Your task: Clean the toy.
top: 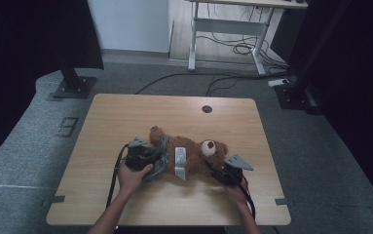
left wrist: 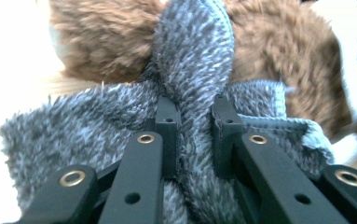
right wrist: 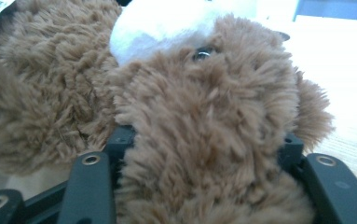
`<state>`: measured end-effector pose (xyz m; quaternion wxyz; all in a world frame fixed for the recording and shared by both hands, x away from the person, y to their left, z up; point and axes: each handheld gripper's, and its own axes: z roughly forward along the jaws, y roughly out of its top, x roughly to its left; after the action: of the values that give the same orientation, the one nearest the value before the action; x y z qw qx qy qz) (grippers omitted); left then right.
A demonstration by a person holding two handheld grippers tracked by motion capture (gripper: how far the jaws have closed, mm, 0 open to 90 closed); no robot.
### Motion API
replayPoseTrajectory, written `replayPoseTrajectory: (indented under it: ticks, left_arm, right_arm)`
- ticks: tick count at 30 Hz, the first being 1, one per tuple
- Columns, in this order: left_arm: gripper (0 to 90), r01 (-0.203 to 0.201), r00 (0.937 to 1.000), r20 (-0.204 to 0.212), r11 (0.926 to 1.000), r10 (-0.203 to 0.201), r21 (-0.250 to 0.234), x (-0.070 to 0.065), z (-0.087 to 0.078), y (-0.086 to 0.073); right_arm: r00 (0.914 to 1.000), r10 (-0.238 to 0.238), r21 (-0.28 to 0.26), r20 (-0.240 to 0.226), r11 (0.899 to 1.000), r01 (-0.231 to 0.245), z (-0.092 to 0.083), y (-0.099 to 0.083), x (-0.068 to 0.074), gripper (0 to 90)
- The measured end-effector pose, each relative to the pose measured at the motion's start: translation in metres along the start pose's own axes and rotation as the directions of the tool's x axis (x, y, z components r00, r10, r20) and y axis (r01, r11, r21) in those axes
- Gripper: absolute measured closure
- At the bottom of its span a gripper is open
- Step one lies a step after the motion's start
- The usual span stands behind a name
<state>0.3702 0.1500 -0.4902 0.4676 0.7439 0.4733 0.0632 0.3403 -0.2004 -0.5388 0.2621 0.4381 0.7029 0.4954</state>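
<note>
You seem to be working the grey cloth (left wrist: 192, 60) on or off the bear (top: 194, 151), which lies on its back across the middle of the table (top: 125, 117), head toward your right hand. The cloth sits at the bear's leg end, bunched under and around one brown limb.

Pull along the limb, not across it. Plush drags on fleece, so a sideways tug will likely just roll the whole bear. Let your right hand act as the anchor and give only as much counter-pull as the left needs. Take up slack slowly; if the fold starts sliding out of the jaws, stop and regrip deeper rather than yank. Mind the white tag (top: 179, 157) on the belly so that the cloth does not snag on it.

Left tool (left wrist: 192, 116): clenched tight on a raised fold of the cloth, with fleece squeezed between both pads and spilling out either side. In the high view it lies at the bear's legs (top: 150, 157).

Right tool (right wrist: 204, 154): about half open, its jaws standing either side of the bear's head with brown fur packed between them and bulging over the pads, so it reads as a grasp on the head. In the high view it sits just below the muzzle (top: 221, 174).
</note>
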Motion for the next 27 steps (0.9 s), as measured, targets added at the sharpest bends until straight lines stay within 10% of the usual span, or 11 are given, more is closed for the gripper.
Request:
replayPoseTrajectory:
  ticks: [7, 12, 22, 27]
  left_arm:
    - [75.9, -0.107, 0.9909, 0.073, 0.9907, 0.113, -0.083, -0.051, -0.007, 0.032]
    - [75.2, -0.23, 0.9732, 0.007, 0.9732, 0.23, -0.001, -0.086, 0.034, 0.037]
    - [76.7, -0.132, 0.9907, -0.038, 0.9904, 0.13, -0.04, -0.04, 0.008, 0.019]
    - [76.9, -0.055, 0.9964, -0.062, 0.9972, 0.058, 0.05, -0.003, 0.004, -0.002]
  right_arm:
    - [0.9986, -0.047, -0.007, -0.026, 0.999, 0.047, -0.009, -0.006, 0.002, 39.6]
    - [0.9994, -0.027, -0.001, -0.023, 1.0, 0.027, -0.011, -0.006, 0.001, 39.4]
    - [0.9994, -0.022, 0.007, -0.028, 1.0, 0.022, -0.012, -0.006, 0.001, 39.1]
    - [0.9993, -0.022, 0.001, -0.032, 1.0, 0.022, -0.013, -0.008, 0.0, 38.9]
